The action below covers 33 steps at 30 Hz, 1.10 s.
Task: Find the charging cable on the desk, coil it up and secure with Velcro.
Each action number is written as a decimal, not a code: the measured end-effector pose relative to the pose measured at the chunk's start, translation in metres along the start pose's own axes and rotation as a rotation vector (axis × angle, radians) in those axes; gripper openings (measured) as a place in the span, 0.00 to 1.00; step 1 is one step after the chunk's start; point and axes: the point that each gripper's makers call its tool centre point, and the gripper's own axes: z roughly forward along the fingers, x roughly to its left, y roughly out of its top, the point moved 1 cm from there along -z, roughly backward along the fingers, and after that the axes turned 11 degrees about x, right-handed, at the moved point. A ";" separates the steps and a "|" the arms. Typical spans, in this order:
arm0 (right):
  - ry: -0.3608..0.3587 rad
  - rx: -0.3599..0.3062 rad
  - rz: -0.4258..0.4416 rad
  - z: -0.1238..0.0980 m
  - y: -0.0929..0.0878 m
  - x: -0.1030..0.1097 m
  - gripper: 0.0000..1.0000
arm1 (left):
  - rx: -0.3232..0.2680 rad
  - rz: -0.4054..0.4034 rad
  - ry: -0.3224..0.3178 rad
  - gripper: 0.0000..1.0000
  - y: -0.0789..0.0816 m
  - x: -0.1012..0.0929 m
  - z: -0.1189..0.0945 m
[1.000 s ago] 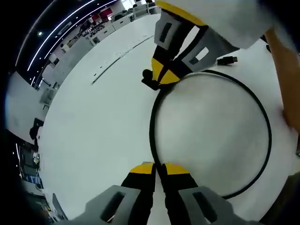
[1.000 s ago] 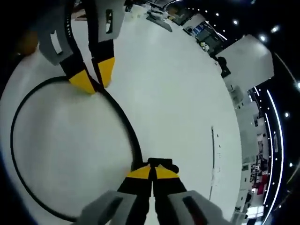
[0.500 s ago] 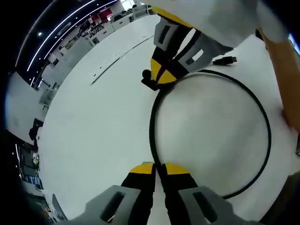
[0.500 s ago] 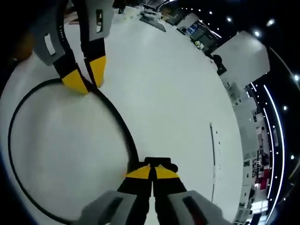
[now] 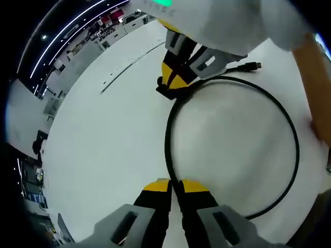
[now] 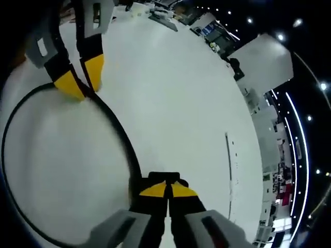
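Observation:
A black charging cable [image 5: 166,139] lies in one wide loop on the white desk [image 5: 103,150]. My left gripper [image 5: 176,186] is shut on the loop's near side. Across the loop, my right gripper [image 5: 176,82] comes in from the top, shut on the cable where a small black Velcro strap [image 5: 162,92] sticks out. The plug end [image 5: 253,65] lies loose beyond it. In the right gripper view, my right gripper [image 6: 168,189] grips the cable [image 6: 118,129] at the strap [image 6: 164,177], and the left gripper [image 6: 77,85] holds the loop's far side.
A person's forearm [image 5: 316,88] runs along the right edge of the left gripper view. A thin seam [image 6: 227,170] crosses the desk beyond the loop. Shelves and ceiling lights lie far behind the desk's edge.
The right gripper has drifted a little toward the top left of the left gripper view, still on the cable. The loop keeps its shape and the left gripper has stayed put.

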 end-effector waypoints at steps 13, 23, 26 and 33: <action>-0.029 0.011 0.018 0.004 -0.002 -0.006 0.03 | 0.001 0.000 0.001 0.08 0.000 0.000 0.000; -0.039 0.011 0.040 0.006 -0.003 -0.009 0.03 | 0.001 -0.002 0.001 0.08 0.000 0.001 0.000; -0.040 0.013 0.034 0.006 -0.003 -0.009 0.03 | 0.001 -0.001 0.001 0.08 0.001 0.001 0.000; -0.063 0.024 0.043 0.010 -0.006 -0.014 0.03 | 0.002 0.000 0.002 0.08 0.001 0.001 0.000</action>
